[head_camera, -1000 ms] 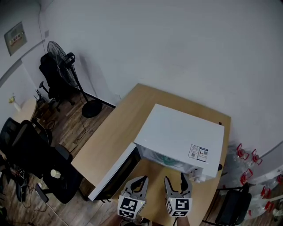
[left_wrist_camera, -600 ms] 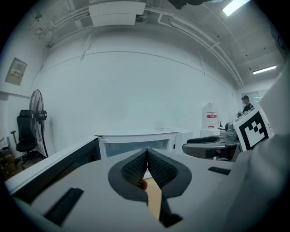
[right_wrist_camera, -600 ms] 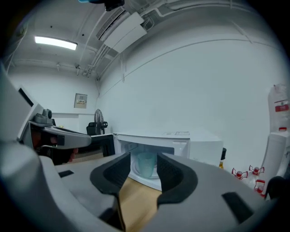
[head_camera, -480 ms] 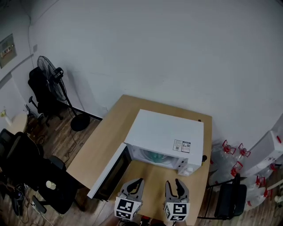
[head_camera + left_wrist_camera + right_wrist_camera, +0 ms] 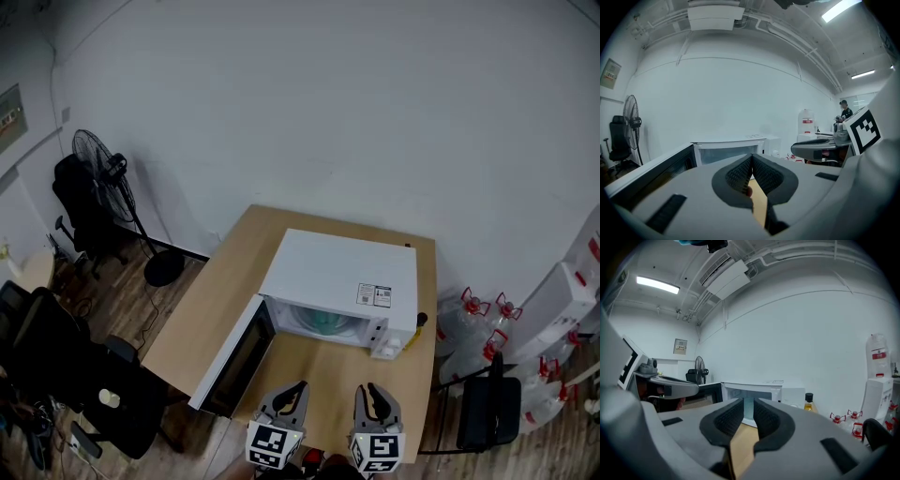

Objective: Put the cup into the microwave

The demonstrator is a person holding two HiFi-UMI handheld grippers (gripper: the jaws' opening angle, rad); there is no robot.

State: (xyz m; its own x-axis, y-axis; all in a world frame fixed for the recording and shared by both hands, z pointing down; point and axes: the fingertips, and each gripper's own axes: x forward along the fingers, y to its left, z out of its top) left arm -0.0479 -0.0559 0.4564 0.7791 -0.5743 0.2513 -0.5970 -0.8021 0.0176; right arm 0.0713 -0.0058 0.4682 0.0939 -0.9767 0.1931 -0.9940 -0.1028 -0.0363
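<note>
Head view: a white microwave (image 5: 337,272) is seen in the middle of the frame, set on a wooden table (image 5: 234,262). Its door (image 5: 234,352) is swung wide to the lower left, most likely so that things can be put inside. The cup (image 5: 323,323) is seen as a blue-green shape inside the microwave, so the job looks as good as done. The left gripper (image 5: 293,392) and the right gripper (image 5: 373,394) are held side by side at the bottom edge, well apart from the microwave, and nothing is carried by them. It is guessed that they are kept back there because the cup is already in its place. A fan (image 5: 98,164) is stood on the floor at the upper left. Left gripper view: the two jaws are pressed together at the tips, with nothing held between them, and the open door is seen at the left. Right gripper view: the jaws have just been closing, and only a thin gap is left between them. Nothing is held there. The open microwave is seen through the gap, but the cup cannot be picked out. A bottle (image 5: 809,401) is stood just right of the microwave.
</note>
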